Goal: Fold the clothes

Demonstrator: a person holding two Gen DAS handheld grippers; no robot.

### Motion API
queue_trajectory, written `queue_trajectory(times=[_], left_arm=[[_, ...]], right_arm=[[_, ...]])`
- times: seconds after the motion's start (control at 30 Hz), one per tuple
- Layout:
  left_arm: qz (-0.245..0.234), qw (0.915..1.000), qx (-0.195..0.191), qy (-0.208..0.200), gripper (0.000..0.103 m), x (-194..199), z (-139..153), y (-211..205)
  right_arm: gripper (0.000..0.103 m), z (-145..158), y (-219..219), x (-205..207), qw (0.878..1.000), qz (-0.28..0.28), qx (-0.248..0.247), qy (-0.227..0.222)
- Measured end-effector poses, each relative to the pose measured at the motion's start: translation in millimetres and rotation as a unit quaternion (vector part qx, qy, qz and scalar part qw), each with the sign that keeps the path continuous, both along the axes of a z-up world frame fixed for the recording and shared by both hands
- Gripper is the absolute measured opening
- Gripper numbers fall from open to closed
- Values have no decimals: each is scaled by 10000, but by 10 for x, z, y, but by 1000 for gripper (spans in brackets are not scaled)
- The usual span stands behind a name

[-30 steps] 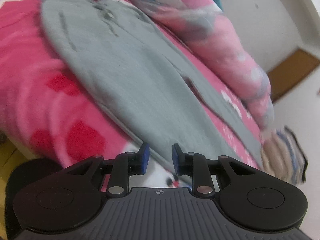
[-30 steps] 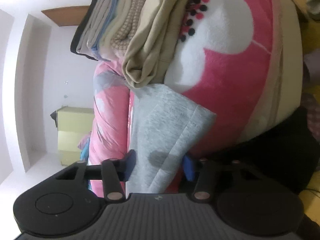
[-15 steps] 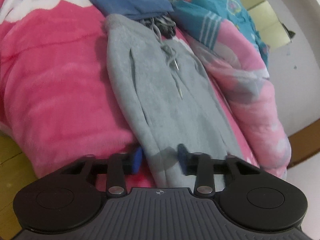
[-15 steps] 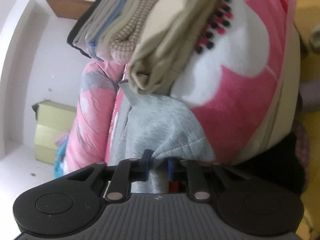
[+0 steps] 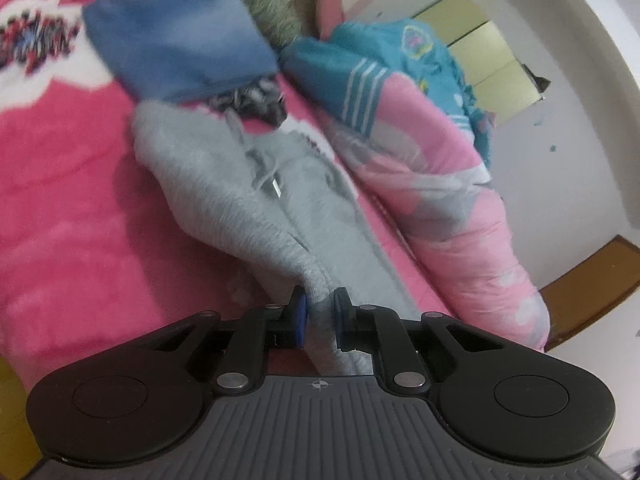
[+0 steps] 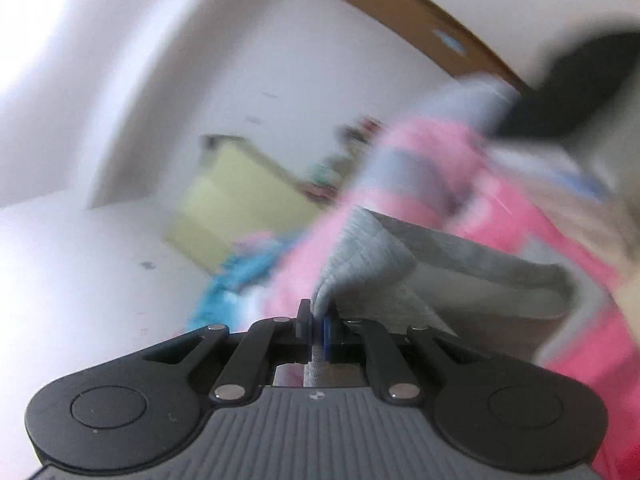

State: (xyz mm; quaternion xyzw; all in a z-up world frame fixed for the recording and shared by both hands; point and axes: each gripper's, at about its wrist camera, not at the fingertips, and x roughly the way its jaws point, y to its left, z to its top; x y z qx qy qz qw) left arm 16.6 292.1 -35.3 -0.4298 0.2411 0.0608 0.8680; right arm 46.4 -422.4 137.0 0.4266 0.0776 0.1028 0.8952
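Where the left wrist view is sharpest, the left gripper (image 5: 320, 318) has its blue-padded fingers (image 5: 301, 316) pinched on a bunched edge of the grey sweatpants (image 5: 248, 200), the cloth rising in a ridge between the pads and hiding the contact itself. The garment lies lengthwise on the pink blanket (image 5: 68, 216), with its waistband end and a drawstring (image 5: 266, 168) at the far end; the very top of the waistband is tucked under a blue folded garment (image 5: 172, 52) and cannot be seen. Just beside the sweatpants on the right runs a rolled pink and grey quilt (image 5: 452, 216), with a teal garment (image 5: 384, 64) lying over its far end. Yellow cabinet boxes (image 5: 488, 52) stand against the wall behind. The right wrist view is heavily smeared by motion blur: the right gripper (image 6: 318, 330) has its fingers nearly together, clamped on a corner of the same grey fabric (image 6: 368, 256), which is lifted off the bed and folds back on itself in a peak. Beyond it only blurred pink bedding (image 6: 568, 240), a yellow cabinet (image 6: 236, 208) and a dark shape at the upper right can be made out; what that shape is cannot be told.
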Motion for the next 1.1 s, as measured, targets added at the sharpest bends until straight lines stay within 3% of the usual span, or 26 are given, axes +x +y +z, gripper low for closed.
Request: queue_trajectory(times=[0.03, 0.13, 0.27, 0.4, 0.5, 0.7, 0.77, 0.87, 0.93, 1.03, 1.1], left_arm=[[-3, 10000, 21, -39, 11, 7, 35, -3], [-57, 9999, 91, 25, 11, -21, 38, -21], [-185, 9991, 192, 333, 11, -119, -132, -100], [-248, 9962, 287, 783, 11, -216, -382, -180], [-232, 9943, 527, 896, 12, -236, -443, -224], [-297, 9919, 887, 854, 14, -334, -355, -288], [-319, 9909, 1007, 839, 17, -367, -325, -310], [-351, 9890, 1186, 818, 32, -416, -281, -342], [-350, 9861, 1438, 759, 33, -512, -202, -378], [-520, 9781, 1934, 562, 34, -677, -31, -479], [-904, 9749, 2001, 379, 34, -581, 67, -616]], right_arm=[[5, 92, 0, -100, 9997, -10, -84, -234], [5, -30, -120, -488, 9989, -195, -79, -420], [5, -911, -387, -1022, 9962, -781, 178, 344], [5, -2033, -589, -1378, 9757, -1367, 647, 1583], [4, -2495, -561, -1647, 9648, -1533, 1033, 1872], [4, -2315, -483, -1861, 9702, -1730, 442, 1636], [5, -2277, -469, -1780, 9669, -1729, 36, 1875], [13, -2130, -432, -1761, 9556, -1866, -399, 2245], [18, -1954, -360, -1941, 9449, -2262, -790, 2231], [18, -1651, -77, -2056, 9199, -2736, -1929, 2042], [18, -1473, 250, -1908, 9099, -2473, -2808, 1791]])
